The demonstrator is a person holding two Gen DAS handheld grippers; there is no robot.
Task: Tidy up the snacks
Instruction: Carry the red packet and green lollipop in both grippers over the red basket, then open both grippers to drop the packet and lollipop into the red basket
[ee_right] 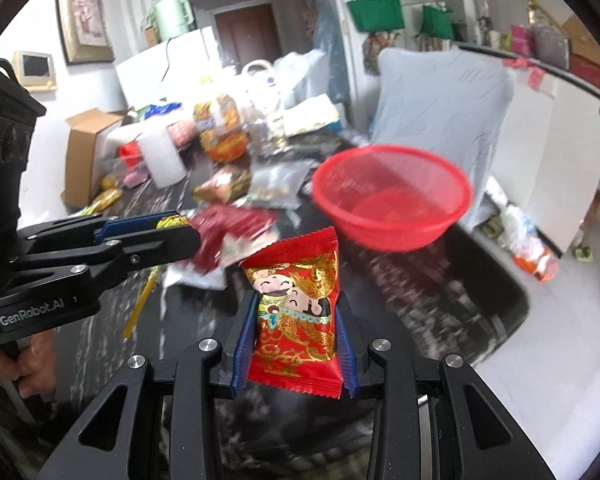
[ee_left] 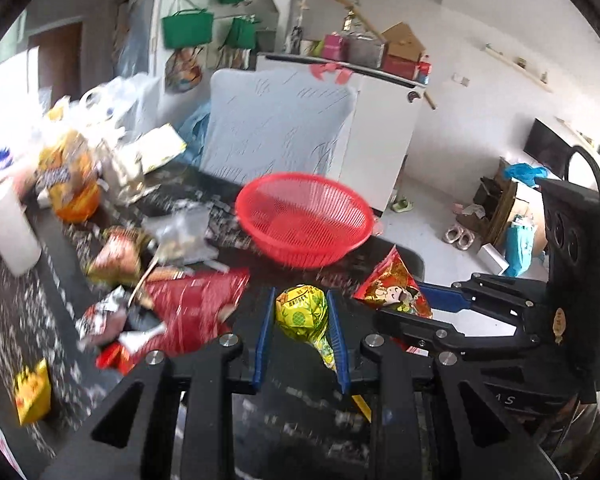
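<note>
Both grippers hold snacks above the dark bench [ee_left: 40, 280]. The left gripper [ee_left: 300, 304] has its fingers clamped on a yellow-wrapped candy [ee_left: 300, 308]; the right gripper [ee_right: 296, 312] pinches a red packet [ee_right: 296, 312] upright. The red basket [ee_left: 304, 220] lies ahead, slightly nearer the right gripper.

Two wrist fisheyes, both angled down over the dark tabletop [ee_left: 28, 320] toward the far wall.

Left view looks along the left tongs [ee_left: 300, 336], close in, with the right tongs [ee_left: 416, 312] entering from its right. Right view looks along the right tongs [ee_right: 296, 320], left tongs [ee_right: 180, 228] at its left. Both share the red basket [ee_left: 304, 220] [ee_right: 392, 196], the snack pile, green bags.
</note>
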